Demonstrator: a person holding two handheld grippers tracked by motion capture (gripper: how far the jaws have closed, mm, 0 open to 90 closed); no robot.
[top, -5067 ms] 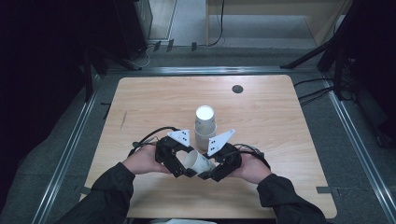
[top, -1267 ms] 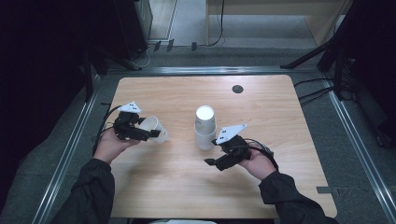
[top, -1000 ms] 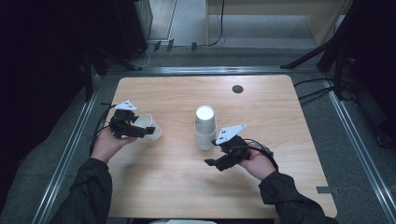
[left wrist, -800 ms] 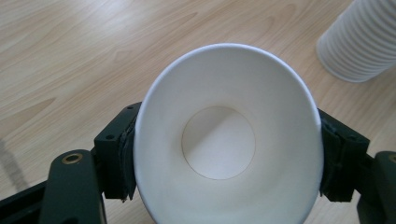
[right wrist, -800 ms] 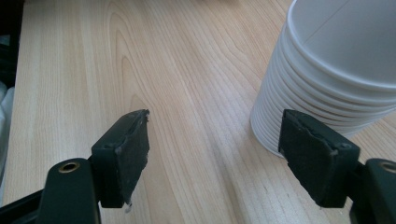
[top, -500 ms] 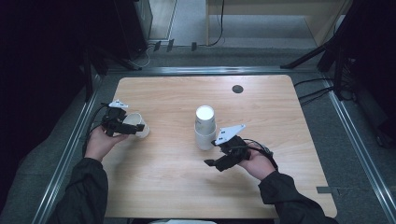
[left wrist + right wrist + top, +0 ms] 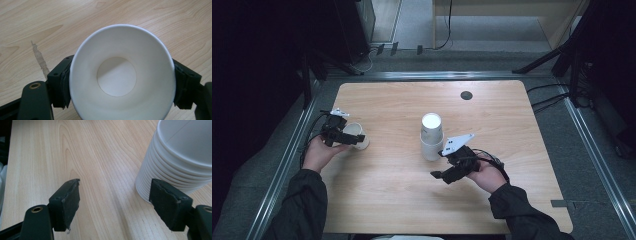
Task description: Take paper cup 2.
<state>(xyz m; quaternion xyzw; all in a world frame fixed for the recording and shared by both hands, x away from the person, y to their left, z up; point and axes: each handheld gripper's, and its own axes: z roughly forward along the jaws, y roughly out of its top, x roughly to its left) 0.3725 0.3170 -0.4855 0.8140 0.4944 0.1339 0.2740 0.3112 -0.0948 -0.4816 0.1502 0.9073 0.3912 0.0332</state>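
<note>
A single white paper cup (image 7: 354, 135) (image 7: 120, 82) sits mouth-up near the left edge of the wooden table (image 7: 402, 200). My left gripper (image 7: 357, 138) (image 7: 121, 85) straddles it; both pads touch its wall just under the rim while the jaws have just been opening. The cup looks round, not squeezed. A stack of white paper cups (image 7: 431, 137) (image 7: 175, 157) stands upright mid-table. Just right of and nearer than the stack, my right gripper (image 7: 441, 164) (image 7: 117, 202) is open over bare wood, its right pad close to the stack's base.
A small dark round hole (image 7: 466, 95) sits near the table's far edge. Metal rails (image 7: 287, 160) border the table on both sides. Black cables (image 7: 314, 125) trail from the left gripper off the left edge.
My left hand has carried the single cup further left and lowered it toward the table's left edge. The right gripper and the stack have stayed put.
</note>
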